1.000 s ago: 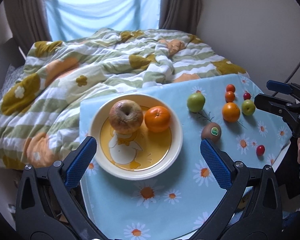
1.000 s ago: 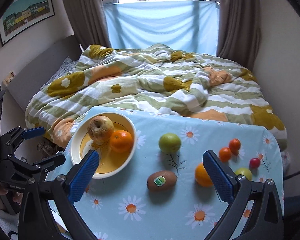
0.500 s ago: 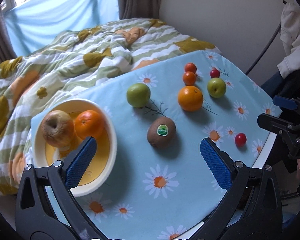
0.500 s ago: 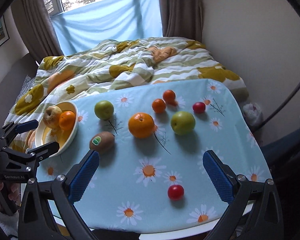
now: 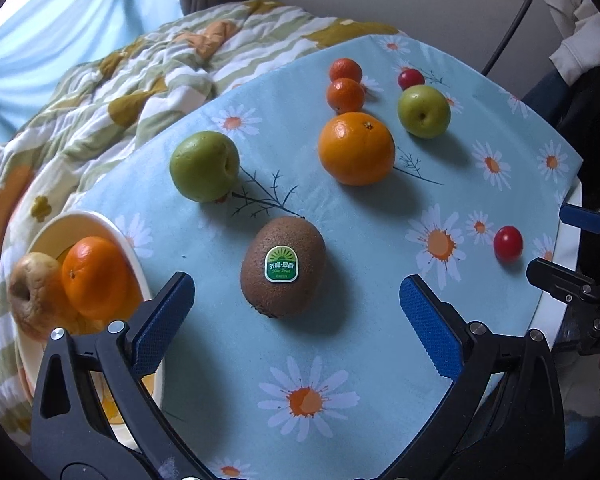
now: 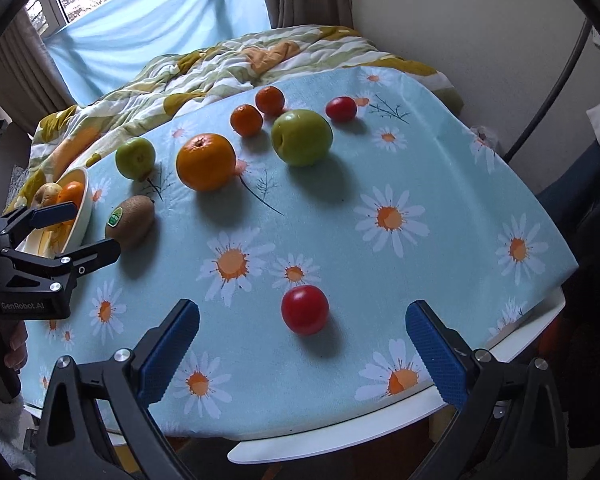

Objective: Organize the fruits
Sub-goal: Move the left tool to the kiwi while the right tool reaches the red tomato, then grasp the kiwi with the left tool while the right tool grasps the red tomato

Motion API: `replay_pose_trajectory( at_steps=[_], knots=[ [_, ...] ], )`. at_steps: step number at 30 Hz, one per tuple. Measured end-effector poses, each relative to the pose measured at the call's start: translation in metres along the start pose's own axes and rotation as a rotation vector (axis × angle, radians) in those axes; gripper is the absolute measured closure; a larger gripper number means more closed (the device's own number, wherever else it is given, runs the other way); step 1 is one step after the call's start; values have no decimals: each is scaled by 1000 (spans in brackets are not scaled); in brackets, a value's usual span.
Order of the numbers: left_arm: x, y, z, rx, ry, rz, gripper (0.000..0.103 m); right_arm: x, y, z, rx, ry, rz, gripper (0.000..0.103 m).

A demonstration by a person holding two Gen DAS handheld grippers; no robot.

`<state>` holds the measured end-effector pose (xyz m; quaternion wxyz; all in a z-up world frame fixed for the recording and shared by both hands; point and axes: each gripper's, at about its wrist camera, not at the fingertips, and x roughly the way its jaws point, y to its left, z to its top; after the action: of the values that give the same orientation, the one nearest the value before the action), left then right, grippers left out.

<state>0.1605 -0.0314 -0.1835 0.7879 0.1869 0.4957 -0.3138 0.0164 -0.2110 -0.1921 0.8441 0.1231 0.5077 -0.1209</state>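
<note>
Both grippers have swung away from the bowl toward the loose fruit since a second ago. Left gripper (image 5: 296,320) hangs with fingers spread wide and empty, just short of the kiwi (image 5: 283,266): brown, fuzzy, egg-shaped, a green sticker facing up, its long axis running from the near edge toward the far right corner of the surface (image 5: 360,340). Right gripper (image 6: 302,354) is likewise released, a small red fruit (image 6: 304,309) just ahead of it near the near edge. Farther on sit a large orange (image 5: 356,148) and two green apples. At the left edge, the bowl (image 5: 138,256) holds a tangerine and a browned apple.
</note>
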Motion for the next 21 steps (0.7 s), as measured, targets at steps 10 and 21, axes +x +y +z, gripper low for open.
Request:
replay_pose_trajectory(
  at_steps=[10, 21],
  knots=[
    [35, 5, 3, 48, 91, -20, 24, 19, 7, -10, -9, 22, -51, 15],
    [34, 9, 2, 73, 88, -48, 50, 30, 17, -12, -36, 31, -78, 35]
  ],
)
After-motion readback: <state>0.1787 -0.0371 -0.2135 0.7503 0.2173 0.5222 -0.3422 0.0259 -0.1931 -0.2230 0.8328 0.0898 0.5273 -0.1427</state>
